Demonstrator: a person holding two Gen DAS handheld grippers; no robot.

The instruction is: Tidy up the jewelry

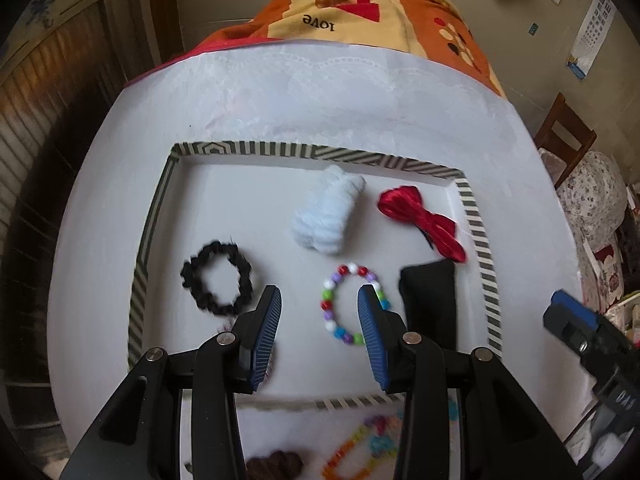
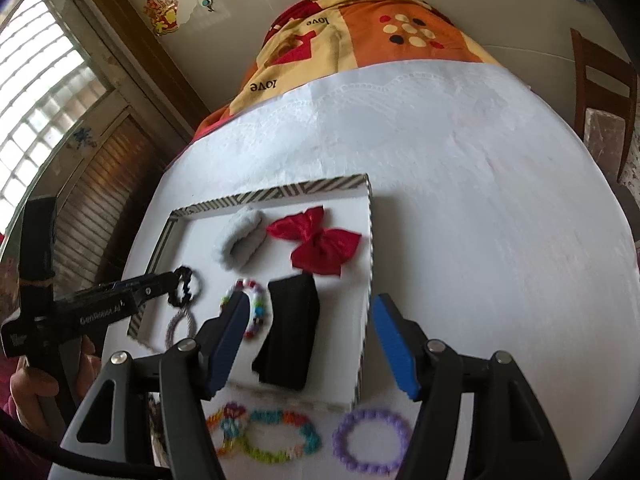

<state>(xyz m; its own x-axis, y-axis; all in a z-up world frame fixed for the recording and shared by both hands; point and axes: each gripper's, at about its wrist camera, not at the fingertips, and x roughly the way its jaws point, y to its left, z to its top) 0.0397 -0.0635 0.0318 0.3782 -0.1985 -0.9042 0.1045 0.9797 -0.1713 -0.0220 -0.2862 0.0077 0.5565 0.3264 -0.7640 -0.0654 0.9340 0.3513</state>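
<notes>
left gripper (image 1: 319, 300): jaws wide apart, nothing pinched, over the tray
right gripper (image 2: 308, 312): also spread open, empty
multicoloured round-bead bracelet (image 1: 352, 304): lying flat in the shallow white tray with striped rim (image 1: 480, 240), beside the black fuzzy scrunchie (image 1: 218, 282)

White-clothed table (image 2: 480, 200) (tray (image 2: 370, 240); bracelets (image 2: 372, 446))

The red bow (image 1: 422, 219) at the tray's far right is glossy satin. Left of it lies a fluffy, matt pale-blue scrunchie (image 1: 328, 210). The black scrunchie (image 1: 217, 278) at the left looks rough and knitted. The multicoloured bead bracelet (image 1: 352, 304) is shiny plastic. The folded black cloth (image 2: 290, 334) is matt. The tray (image 1: 478, 224) has a striped paper-like rim. The white table cover (image 2: 480, 200) shows an embossed lace edge. The gripper pads (image 1: 266, 336) are ribbed blue.
</notes>
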